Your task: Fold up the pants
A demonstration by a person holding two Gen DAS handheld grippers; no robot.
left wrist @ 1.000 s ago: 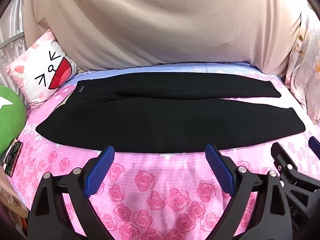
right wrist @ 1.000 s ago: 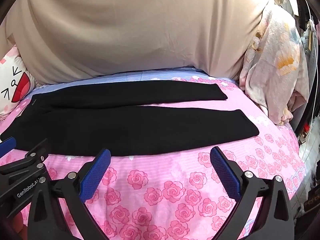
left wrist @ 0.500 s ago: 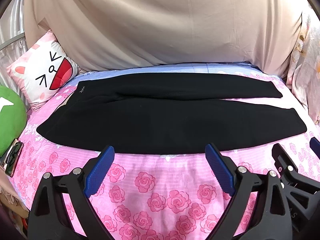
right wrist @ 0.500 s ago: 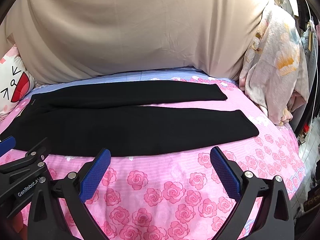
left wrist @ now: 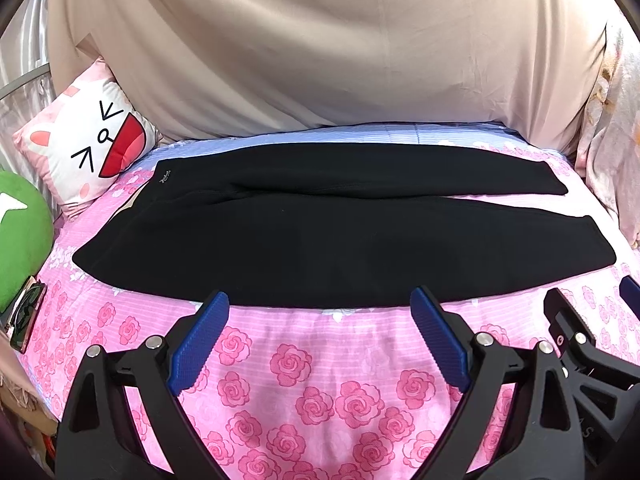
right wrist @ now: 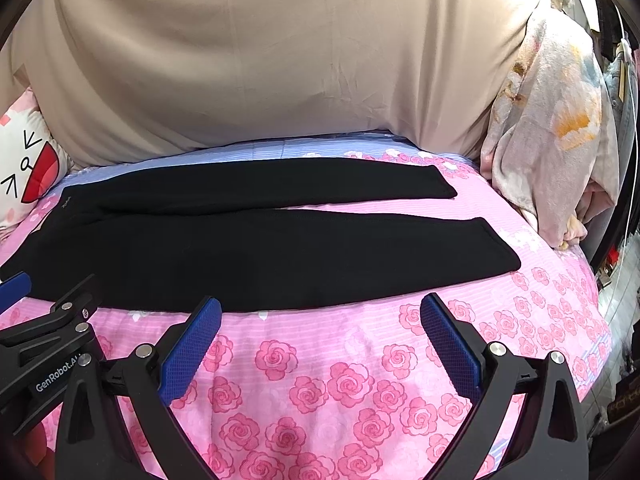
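Black pants lie flat across a pink rose-print bed, waistband to the left, both legs stretched to the right and slightly apart at the cuffs. The same pants fill the middle of the right wrist view. My left gripper hovers open just in front of the near leg's edge, nothing between its blue pads. My right gripper is open too, near the same edge further right. Each gripper shows at the side of the other's view.
A beige sheet covers the wall behind the bed. A cartoon-face pillow and a green plush sit at the left. A floral blanket is heaped at the right. The bed edge drops off at the right.
Both grippers have crept slightly forward toward the near edge of the pants; the pants lie unchanged and both grippers stay open.
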